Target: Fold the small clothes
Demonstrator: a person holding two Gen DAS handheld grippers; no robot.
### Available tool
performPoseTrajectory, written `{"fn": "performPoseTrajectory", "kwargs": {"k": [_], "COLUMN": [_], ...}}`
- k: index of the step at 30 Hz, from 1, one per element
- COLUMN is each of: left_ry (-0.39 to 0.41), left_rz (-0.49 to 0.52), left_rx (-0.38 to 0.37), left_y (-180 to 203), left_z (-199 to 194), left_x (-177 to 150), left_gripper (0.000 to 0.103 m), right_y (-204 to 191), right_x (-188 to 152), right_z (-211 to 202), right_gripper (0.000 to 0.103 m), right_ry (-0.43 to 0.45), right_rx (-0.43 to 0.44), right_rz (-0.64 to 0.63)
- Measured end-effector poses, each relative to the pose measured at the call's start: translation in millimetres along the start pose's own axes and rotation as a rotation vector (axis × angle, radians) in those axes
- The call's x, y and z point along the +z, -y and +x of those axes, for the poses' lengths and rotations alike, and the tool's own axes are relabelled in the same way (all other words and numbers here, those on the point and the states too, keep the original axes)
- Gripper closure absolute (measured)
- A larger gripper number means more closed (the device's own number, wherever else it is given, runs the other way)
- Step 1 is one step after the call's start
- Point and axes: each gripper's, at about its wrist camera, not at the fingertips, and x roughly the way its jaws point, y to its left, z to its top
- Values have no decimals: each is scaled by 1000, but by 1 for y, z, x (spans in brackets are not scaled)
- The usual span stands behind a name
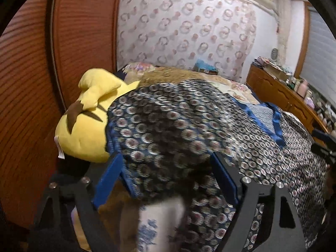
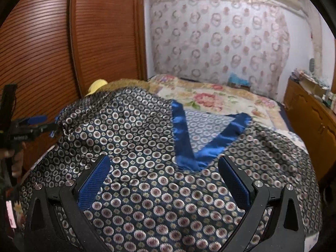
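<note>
The dark circle-patterned garment (image 2: pixel 147 189) with a blue satin V-collar (image 2: pixel 184 147) lies spread over the bed (image 2: pixel 210 98), its edge passing between the left gripper (image 1: pixel 168 168)'s wide, unpressing jaws, while the right gripper (image 2: pixel 166 172) hovers open just above its front.

Left wrist view rides close over the patterned garment (image 1: pixel 168 126), angled down across the bed (image 1: pixel 235 88), yellow plush toy (image 1: pixel 84 130) at 9 o'clock, right wrist view equally near, facing likewise, both sharing garment, wallpapered wall (image 2: pixel 220 42), wardrobe (image 2: pixel 63 42).
</note>
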Motion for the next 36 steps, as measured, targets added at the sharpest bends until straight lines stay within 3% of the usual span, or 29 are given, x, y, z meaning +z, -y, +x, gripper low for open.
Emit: {"fn": "performPoseTrajectory", "kwargs": {"k": [7, 13, 21, 23, 25, 26, 28, 32, 36], "left_ry": [-33, -79, -136, -132, -125, -118, -98, -59, -4], "left_rz": [-65, -160, -223, -227, -208, -194, -171, -121, -77], "left_rx": [22, -8, -12, -20, -2, 6, 8, 27, 0], "left_y": [-29, -50, -55, -54, -49, -47, -41, -27, -11], "left_z": [18, 37, 42, 39, 33, 29, 21, 2, -11], "left_x": [13, 16, -2, -4, -3, -2, 2, 12, 32], "left_gripper": [20, 45, 46, 61, 89, 95, 101, 101, 102], "right_y": [-1, 0, -1, -2, -3, -3, -2, 4, 11], "right_x": [13, 18, 24, 25, 26, 26, 25, 26, 27], "right_z": [35, 59, 75, 74, 74, 74, 74, 73, 70], "right_gripper": [0, 0, 0, 0, 0, 0, 0, 0, 0], "right_ry": [-74, -132, -155, -149, -145, -144, -143, -133, -122], "right_rx": [48, 88, 121, 127, 135, 138, 142, 138, 126], "right_rz": [-9, -5, -12, -18, -18, -16, -13, -1, 13]}}
